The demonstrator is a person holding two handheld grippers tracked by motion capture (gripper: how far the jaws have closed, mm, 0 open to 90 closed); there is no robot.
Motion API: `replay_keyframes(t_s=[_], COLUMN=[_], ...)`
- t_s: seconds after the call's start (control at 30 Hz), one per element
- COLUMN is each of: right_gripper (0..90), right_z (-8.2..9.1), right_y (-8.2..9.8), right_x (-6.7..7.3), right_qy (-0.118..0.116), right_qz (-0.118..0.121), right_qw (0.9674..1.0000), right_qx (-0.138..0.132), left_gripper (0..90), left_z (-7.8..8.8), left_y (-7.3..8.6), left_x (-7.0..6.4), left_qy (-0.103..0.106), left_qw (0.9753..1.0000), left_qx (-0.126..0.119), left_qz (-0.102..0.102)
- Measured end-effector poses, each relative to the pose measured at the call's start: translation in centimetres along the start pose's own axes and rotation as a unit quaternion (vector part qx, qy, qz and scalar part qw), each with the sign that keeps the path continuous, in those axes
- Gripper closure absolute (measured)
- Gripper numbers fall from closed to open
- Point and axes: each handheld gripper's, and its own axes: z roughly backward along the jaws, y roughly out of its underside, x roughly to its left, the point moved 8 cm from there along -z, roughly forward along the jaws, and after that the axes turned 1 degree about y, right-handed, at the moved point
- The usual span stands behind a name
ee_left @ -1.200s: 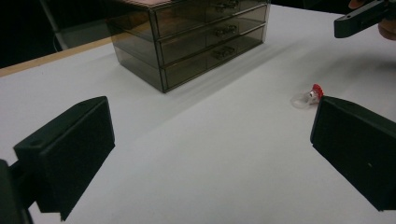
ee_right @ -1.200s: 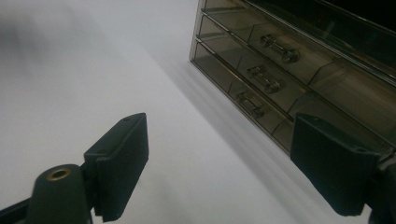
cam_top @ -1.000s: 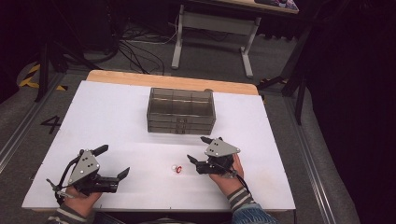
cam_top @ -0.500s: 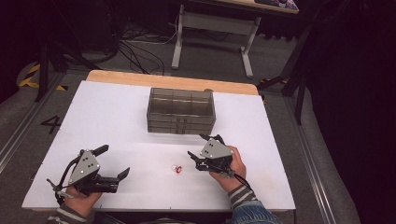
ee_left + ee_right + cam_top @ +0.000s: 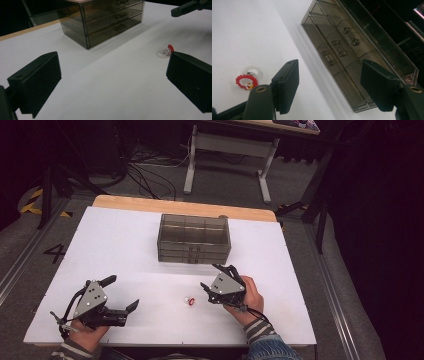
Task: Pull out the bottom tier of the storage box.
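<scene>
Low in the high view, two hands come up from the bottom edge, each holding a black two-jaw tool. The left gripper (image 5: 122,292) sits at lower left, its jaws spread wide with nothing between them; in the left gripper view its two black pads (image 5: 37,81) stand far apart over bare tabletop. The right gripper (image 5: 214,277) lies right of centre, angled toward the upper left of the frame. Its jaws have just been closing a little, yet they remain parted and grip nothing; in the right gripper view only table and drawers show between them.

Between the two tools, a little below the middle of the high view, lies the small clear plastic ring with a red flower-shaped top (image 5: 189,300). It rests on the white table (image 5: 125,245), just beside the right gripper's lower jaw tip but apart from it. In the right gripper view the ring (image 5: 247,80) sits at lower left: a round red scalloped disc with a pale centre, and a see-through band lying behind it. The left gripper view shows it at right, just above that tool's right-hand pad.

Farther back, in the upper middle, stands the smoky translucent plastic drawer chest (image 5: 194,239), its three stacked drawers shut.
</scene>
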Motion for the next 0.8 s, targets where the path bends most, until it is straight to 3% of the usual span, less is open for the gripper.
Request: replay_keyframes(t_s=[0.17, 0.37, 0.57, 0.67, 0.8], right_gripper=[35.4, 38.4, 41.1, 43.4, 46.2], right_z=[-0.3, -1.3, -2.2, -2.5, -2.9], right_y=[-0.1, -0.2, 0.2, 0.1, 0.0], right_x=[0.1, 0.5, 0.8, 0.8, 1.1], right_qy=[0.018, 0.037, 0.059, 0.081, 0.091], right_qz=[0.031, 0.085, 0.138, 0.155, 0.173], right_qw=[0.9993, 0.9953, 0.9871, 0.9826, 0.978], right_qx=[0.006, 0.027, 0.056, 0.064, 0.072], left_gripper=[0.5, 0.5, 0.4, 0.5, 0.5], left_z=[0.0, 0.1, 0.1, 0.1, 0.1], left_y=[0.0, 0.0, 0.0, 0.0, 0.0], left_x=[0.0, 0.1, 0.1, 0.0, 0.0], left_qy=[-0.001, -0.002, -0.002, -0.002, -0.001], left_qw=[1.0, 1.0, 1.0, 1.0, 1.0], left_qx=[0.0, -0.001, -0.002, -0.002, -0.002], left_qz=[-0.001, -0.002, -0.003, -0.002, -0.001])
